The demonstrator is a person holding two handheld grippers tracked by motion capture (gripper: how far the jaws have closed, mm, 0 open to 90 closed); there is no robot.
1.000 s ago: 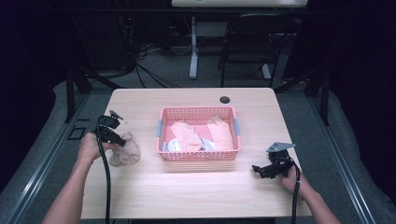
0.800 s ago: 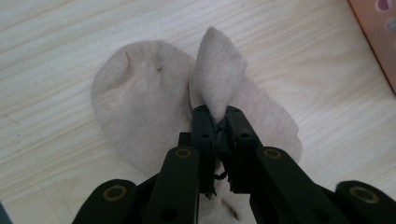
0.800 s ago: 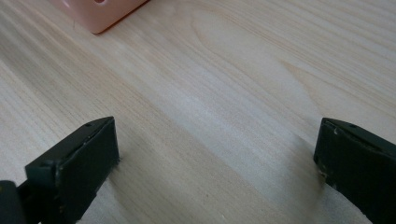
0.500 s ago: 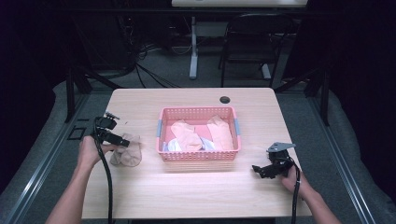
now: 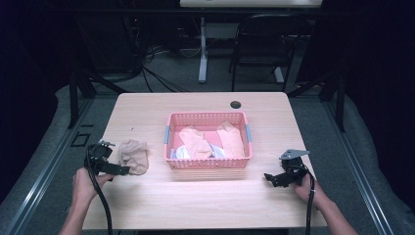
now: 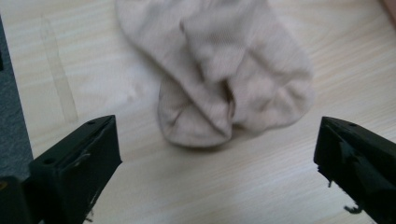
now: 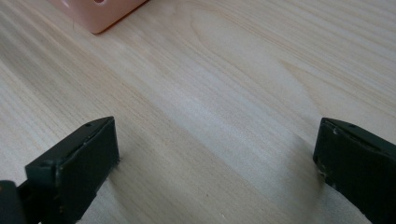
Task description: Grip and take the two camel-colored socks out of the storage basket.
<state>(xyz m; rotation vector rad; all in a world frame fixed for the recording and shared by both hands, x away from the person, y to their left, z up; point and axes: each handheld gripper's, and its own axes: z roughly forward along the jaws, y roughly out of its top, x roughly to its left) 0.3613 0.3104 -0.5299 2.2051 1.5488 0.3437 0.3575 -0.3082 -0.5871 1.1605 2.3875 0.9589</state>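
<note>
Sock [image 6: 219,74] on table [image 5: 195,205]; left gripper [image 6: 217,163] fingers just opened, apart from it.

Beige sock [image 5: 134,155] on table [image 5: 205,205] — left gripper [image 5: 119,170] seemingly just beside.

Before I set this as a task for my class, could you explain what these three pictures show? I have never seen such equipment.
No robot here: a person at a wooden table holds a hand tool with two black fingers in each hand. The high view looks down from above the person's side. The other two pictures come from cameras riding on each tool, looking along its fingers.

A pink basket with folded socks stands mid-table. A beige sock lies on the wood to its left.

The left gripper has just been opening; its fingers stand wide and the sock lies ahead of them, not held. The right gripper is open over bare wood, with a basket corner beyond.
</note>
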